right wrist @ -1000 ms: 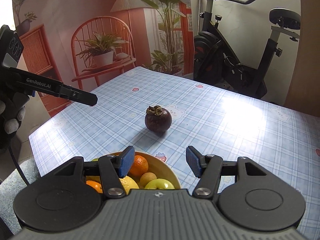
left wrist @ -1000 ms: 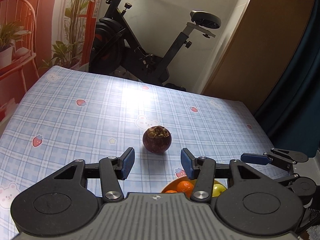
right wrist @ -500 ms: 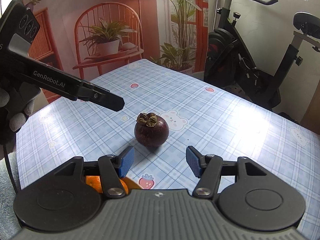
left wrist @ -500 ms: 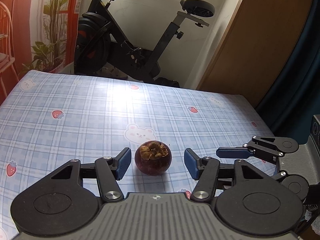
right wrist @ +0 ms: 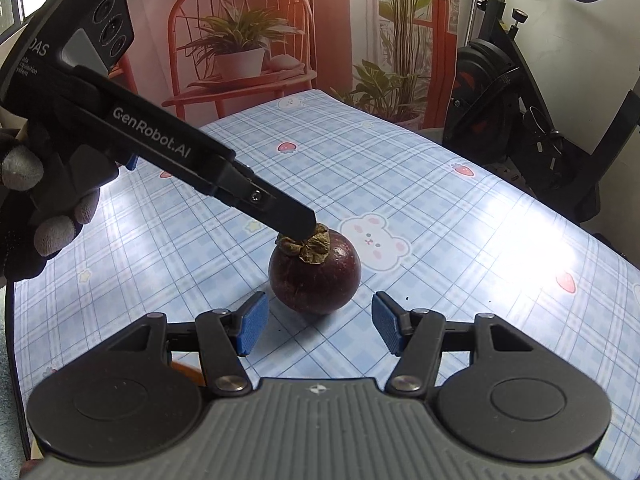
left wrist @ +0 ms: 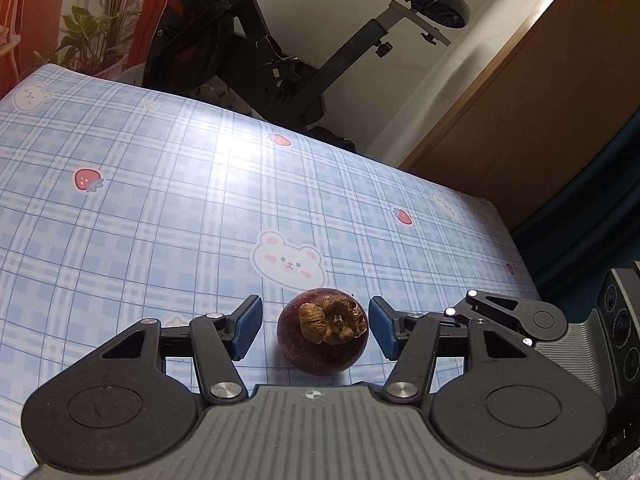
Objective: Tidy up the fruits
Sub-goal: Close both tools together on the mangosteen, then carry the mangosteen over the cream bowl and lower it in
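A dark purple mangosteen (left wrist: pixel 323 330) with a dry brown calyx sits on the blue checked tablecloth (left wrist: pixel 168 216). My left gripper (left wrist: pixel 315 326) is open, and the fruit lies between its blue pads without touching them. In the right wrist view the mangosteen (right wrist: pixel 315 276) lies just beyond my open right gripper (right wrist: pixel 316 326). The left gripper's finger (right wrist: pixel 276 210) reaches in from the left and ends right at the fruit's calyx. The right gripper's finger (left wrist: pixel 500 312) shows at the right of the left wrist view.
An exercise bike (left wrist: pixel 280 40) stands past the far table edge, with a wooden door (left wrist: pixel 520 112) to its right. A red chair with potted plants (right wrist: pixel 240 52) stands behind the table. A sliver of the orange bowl rim (right wrist: pixel 186 369) shows under the right gripper.
Both grippers moved forward toward the mangosteen. The fruit now lies between the left gripper's pads. The fruit bowl has nearly dropped out of both views.
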Tool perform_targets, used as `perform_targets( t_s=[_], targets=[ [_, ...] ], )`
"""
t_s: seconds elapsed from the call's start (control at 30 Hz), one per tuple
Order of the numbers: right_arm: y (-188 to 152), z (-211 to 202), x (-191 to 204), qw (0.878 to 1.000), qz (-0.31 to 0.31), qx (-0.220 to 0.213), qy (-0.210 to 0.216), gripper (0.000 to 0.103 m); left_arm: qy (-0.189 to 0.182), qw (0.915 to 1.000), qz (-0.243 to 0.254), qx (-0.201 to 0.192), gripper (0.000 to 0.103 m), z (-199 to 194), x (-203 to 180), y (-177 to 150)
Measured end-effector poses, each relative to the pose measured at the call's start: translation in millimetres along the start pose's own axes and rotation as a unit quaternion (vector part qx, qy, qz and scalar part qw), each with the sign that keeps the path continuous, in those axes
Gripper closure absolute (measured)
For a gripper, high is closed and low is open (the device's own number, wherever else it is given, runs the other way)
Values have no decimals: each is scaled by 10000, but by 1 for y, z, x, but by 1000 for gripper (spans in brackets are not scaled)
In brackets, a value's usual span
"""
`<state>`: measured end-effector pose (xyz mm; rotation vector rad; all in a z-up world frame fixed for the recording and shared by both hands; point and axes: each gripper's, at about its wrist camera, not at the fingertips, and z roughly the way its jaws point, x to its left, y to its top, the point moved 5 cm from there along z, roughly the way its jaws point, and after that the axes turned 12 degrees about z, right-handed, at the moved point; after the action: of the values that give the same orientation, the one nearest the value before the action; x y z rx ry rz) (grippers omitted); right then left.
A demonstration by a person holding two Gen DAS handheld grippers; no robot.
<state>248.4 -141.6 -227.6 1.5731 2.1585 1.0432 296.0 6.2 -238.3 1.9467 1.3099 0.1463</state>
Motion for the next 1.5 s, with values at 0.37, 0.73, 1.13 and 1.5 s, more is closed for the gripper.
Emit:
perform_targets(
  t_s=[0.37,0.73,1.13,1.5],
  targets=[
    [1,16,-1,9999,46,75,122,42,-308,9987,-338,215,42,32,5,10],
    [1,21,-4,9993,245,77,259,44,-302,9986,-384,183,52,38,11,9],
    [3,11,-2,9980,489,74,393,45,-201,9992,-325,118,52,26,3,7],
    [3,-27,15,9984,375,-12,415,45,-204,9995,-223,-64,51,-10,-22,1]
  ],
)
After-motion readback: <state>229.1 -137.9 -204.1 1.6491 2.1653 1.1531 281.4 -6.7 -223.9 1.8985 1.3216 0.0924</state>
